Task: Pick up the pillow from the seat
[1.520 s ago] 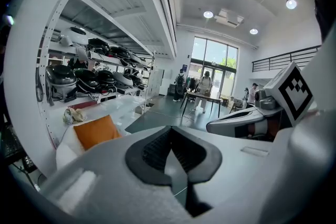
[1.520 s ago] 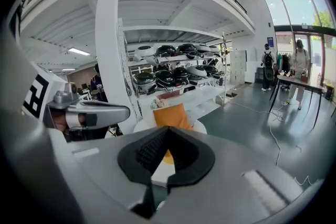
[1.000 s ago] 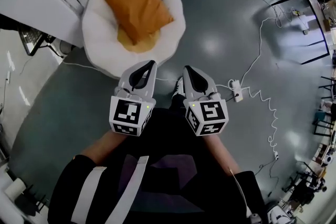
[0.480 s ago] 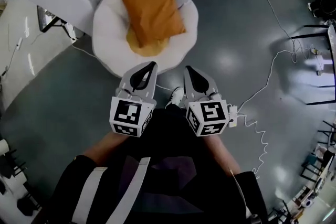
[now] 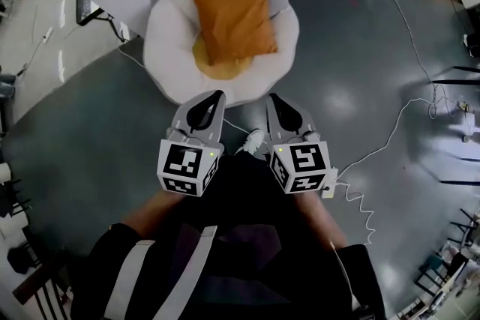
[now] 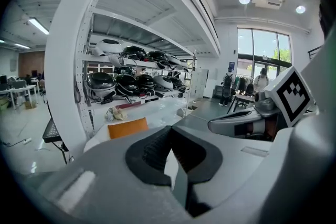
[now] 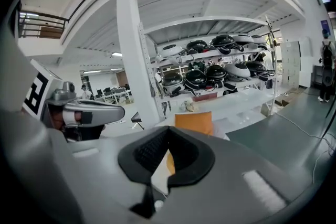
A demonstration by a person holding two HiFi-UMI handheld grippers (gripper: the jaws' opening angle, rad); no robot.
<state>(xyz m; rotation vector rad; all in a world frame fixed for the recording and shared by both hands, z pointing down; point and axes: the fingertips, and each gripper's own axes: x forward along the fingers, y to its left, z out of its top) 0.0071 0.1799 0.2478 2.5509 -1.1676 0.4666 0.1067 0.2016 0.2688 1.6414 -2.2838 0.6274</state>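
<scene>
An orange pillow point(image 5: 232, 11) lies on a round white seat point(image 5: 169, 49) at the top of the head view, over a yellow cushion point(image 5: 217, 65). My left gripper point(image 5: 216, 95) and right gripper point(image 5: 271, 98) are held side by side just short of the seat's near rim, both shut and empty. In the left gripper view the pillow point(image 6: 127, 127) shows beyond the closed jaws point(image 6: 169, 131), with the right gripper point(image 6: 247, 122) alongside. In the right gripper view the pillow point(image 7: 193, 122) sits ahead past the closed jaws point(image 7: 168, 131).
White shelving point(image 7: 210, 73) with dark helmets stands behind the seat. White cables point(image 5: 367, 154) and a power strip trail over the grey floor at the right. A white shoe point(image 5: 252, 140) shows between the grippers. Chair legs point(image 5: 457, 79) stand at the far right.
The seat and pillow have shifted rightward and closer in the head view as the person turned and stepped nearer. Both grippers stayed shut, side by side.
</scene>
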